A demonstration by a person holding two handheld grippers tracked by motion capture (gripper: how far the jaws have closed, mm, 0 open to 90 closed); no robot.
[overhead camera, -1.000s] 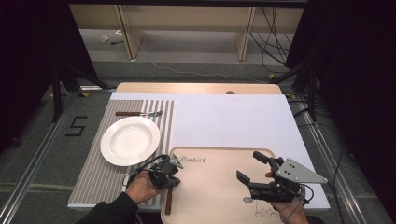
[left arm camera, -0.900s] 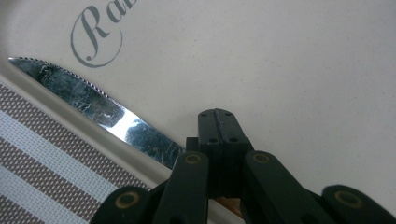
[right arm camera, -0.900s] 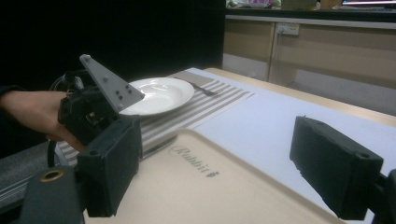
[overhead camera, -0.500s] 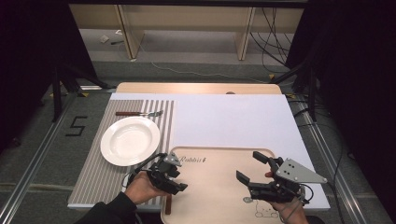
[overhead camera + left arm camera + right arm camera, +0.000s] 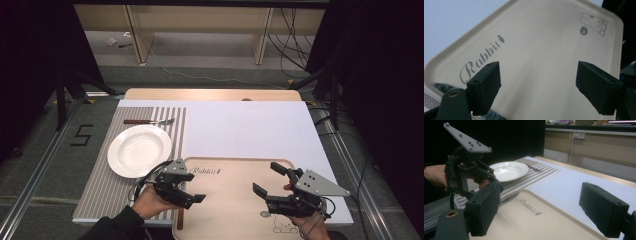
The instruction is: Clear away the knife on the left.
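My left gripper [image 5: 189, 187] hovers over the left edge of the beige "Rabbit" tray [image 5: 235, 175]. Its jaws have just been opening and stand wide, with nothing between them [image 5: 549, 92]. Just below it a knife [image 5: 179, 218] lies along the tray's left rim, its brown handle toward me; the blade [image 5: 507, 198] shines beside the rim. My right gripper [image 5: 270, 179] stays open over the tray's right half, also with nothing between its jaws [image 5: 546, 212]. A white plate [image 5: 139, 150] rests on the striped placemat [image 5: 105, 200].
A fork [image 5: 150, 121] lies across the placemat beyond the plate. A white sheet [image 5: 250, 130] covers the table past the tray. The table's front edge runs just under my hands. Dark floor and stands surround the table.
The left gripper has opened from shut and lifted slightly above the tray's left rim. The right gripper has kept still.
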